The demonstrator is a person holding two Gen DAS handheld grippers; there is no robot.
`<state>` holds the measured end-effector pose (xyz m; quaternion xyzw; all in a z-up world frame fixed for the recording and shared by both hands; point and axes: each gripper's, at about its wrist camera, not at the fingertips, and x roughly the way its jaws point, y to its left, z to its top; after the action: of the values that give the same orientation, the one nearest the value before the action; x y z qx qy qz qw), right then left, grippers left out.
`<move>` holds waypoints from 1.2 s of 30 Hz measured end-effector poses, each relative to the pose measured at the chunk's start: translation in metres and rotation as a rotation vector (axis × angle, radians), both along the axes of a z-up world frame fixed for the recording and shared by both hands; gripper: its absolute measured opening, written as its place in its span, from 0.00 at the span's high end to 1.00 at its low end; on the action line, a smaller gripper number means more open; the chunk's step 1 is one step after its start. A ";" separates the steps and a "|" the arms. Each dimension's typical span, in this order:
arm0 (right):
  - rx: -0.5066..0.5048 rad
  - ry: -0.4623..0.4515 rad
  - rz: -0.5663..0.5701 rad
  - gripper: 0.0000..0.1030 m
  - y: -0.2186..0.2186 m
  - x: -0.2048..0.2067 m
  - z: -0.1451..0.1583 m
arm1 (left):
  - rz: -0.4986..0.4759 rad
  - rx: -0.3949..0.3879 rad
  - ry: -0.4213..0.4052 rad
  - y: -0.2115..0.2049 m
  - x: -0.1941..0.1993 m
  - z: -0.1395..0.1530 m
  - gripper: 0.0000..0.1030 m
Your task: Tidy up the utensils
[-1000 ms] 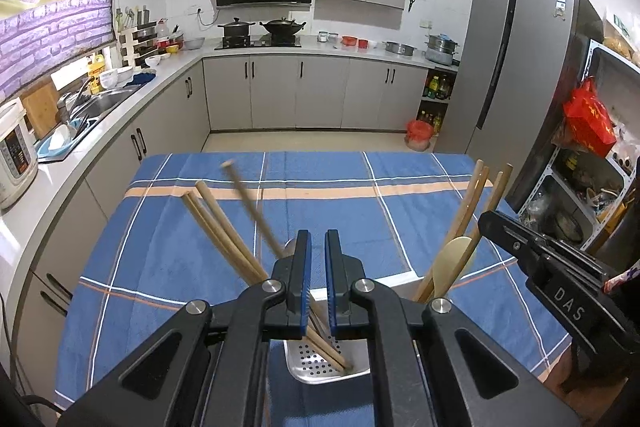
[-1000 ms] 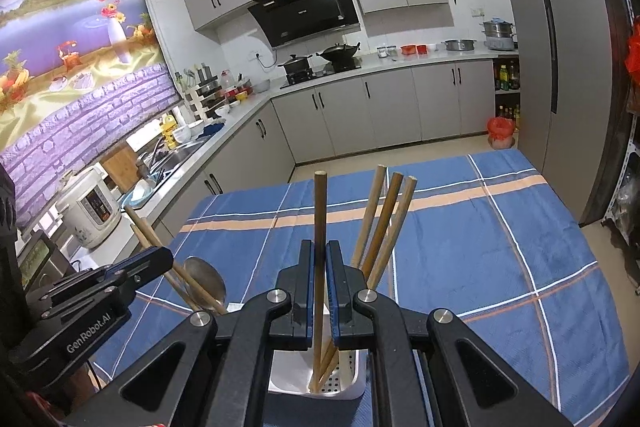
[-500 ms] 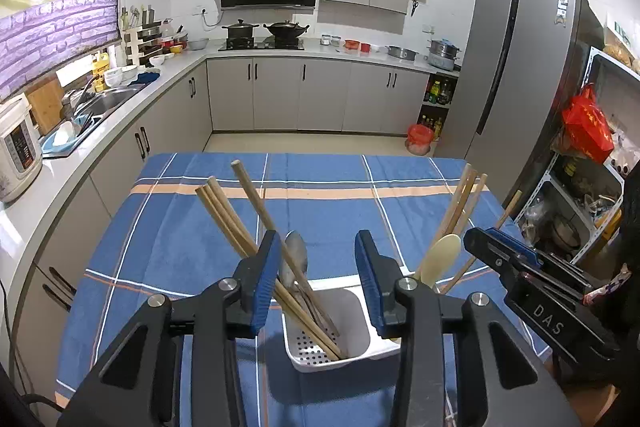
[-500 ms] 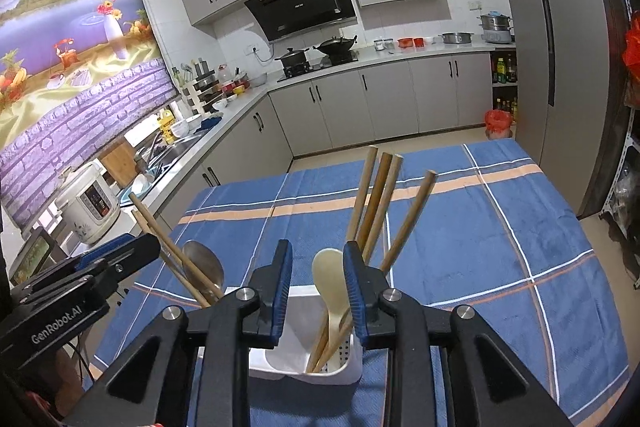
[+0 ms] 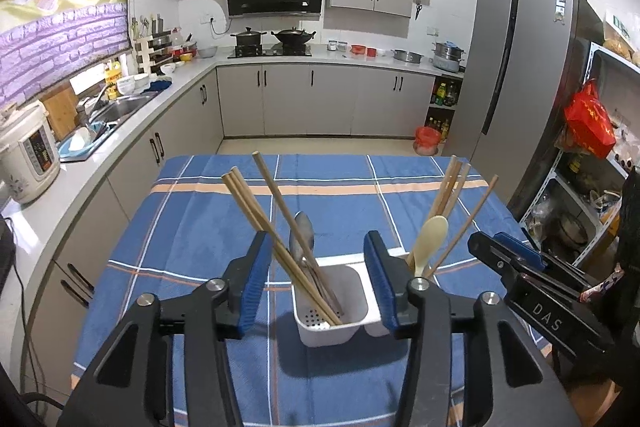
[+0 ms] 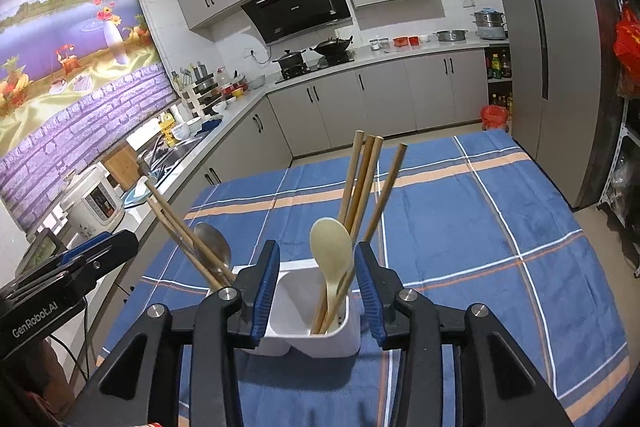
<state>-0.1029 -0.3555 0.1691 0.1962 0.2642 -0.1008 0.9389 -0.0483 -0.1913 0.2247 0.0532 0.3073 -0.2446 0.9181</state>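
A white two-compartment utensil holder (image 5: pixel 352 323) (image 6: pixel 336 335) stands on the blue checked tablecloth (image 5: pixel 340 203). Its left compartment holds wooden chopsticks (image 5: pixel 256 203) (image 6: pixel 176 227) and a metal spoon (image 5: pixel 302 235) (image 6: pixel 212 243). The right compartment holds chopsticks (image 5: pixel 448 187) (image 6: pixel 364 179) and a pale wooden spoon (image 5: pixel 430 239) (image 6: pixel 332 251). My left gripper (image 5: pixel 318 275) hangs in front of the left compartment, jaws opening, pads touching nothing. My right gripper (image 6: pixel 316 283) is in front of the right compartment, jaws opening, holding nothing; it also shows at the right (image 5: pixel 520 267).
The table's left edge runs beside a grey counter (image 5: pixel 80 179) with a rice cooker (image 5: pixel 28 155) and sink (image 5: pixel 120 107). A fridge (image 5: pixel 516 83) and shelves with a red bag (image 5: pixel 588 123) stand right. Cabinets and a stove (image 5: pixel 272 47) are at the back.
Both grippers were shut on chopsticks a second ago; both have opened, letting them drop into the holder, and have drawn back from it.
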 end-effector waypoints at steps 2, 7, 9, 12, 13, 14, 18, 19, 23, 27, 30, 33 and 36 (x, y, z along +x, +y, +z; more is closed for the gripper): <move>0.003 -0.002 -0.002 0.58 0.003 -0.010 0.001 | 0.000 0.001 -0.008 0.004 -0.008 0.002 0.46; 0.002 0.004 -0.010 0.56 0.009 -0.035 0.001 | 0.010 0.019 -0.053 0.013 -0.041 0.010 0.30; -0.006 0.009 -0.014 0.56 0.014 -0.045 0.001 | 0.024 0.027 -0.079 0.018 -0.054 0.014 0.24; -0.021 0.015 -0.018 0.54 0.022 -0.060 0.003 | 0.051 0.029 -0.109 0.028 -0.069 0.018 0.16; -0.024 0.016 -0.018 0.53 0.024 -0.065 0.003 | 0.060 0.029 -0.115 0.031 -0.074 0.019 0.16; -0.028 0.016 -0.017 0.52 0.027 -0.071 0.004 | 0.074 0.027 -0.124 0.035 -0.080 0.020 0.15; -0.049 0.022 -0.006 0.51 0.040 -0.088 0.006 | 0.115 0.017 -0.144 0.049 -0.100 0.022 0.09; -0.055 0.023 -0.001 0.51 0.043 -0.091 0.007 | 0.120 0.013 -0.146 0.052 -0.104 0.023 0.09; -0.078 0.029 0.014 0.48 0.056 -0.105 0.007 | 0.127 -0.009 -0.156 0.066 -0.122 0.023 0.07; -0.095 0.040 0.029 0.47 0.068 -0.115 0.005 | 0.109 -0.010 -0.144 0.074 -0.135 0.022 0.05; -0.111 0.049 0.039 0.45 0.077 -0.122 0.002 | 0.098 -0.006 -0.133 0.078 -0.143 0.019 0.05; -0.114 0.057 0.044 0.44 0.083 -0.127 -0.001 | 0.101 0.014 -0.119 0.082 -0.149 0.014 0.05; -0.114 0.061 0.043 0.43 0.085 -0.130 -0.002 | 0.106 0.035 -0.104 0.082 -0.153 0.011 0.05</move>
<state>-0.2334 -0.2709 0.1672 0.1334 0.2907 -0.1014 0.9420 -0.2015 -0.1089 0.2358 0.0656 0.2656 -0.1869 0.9435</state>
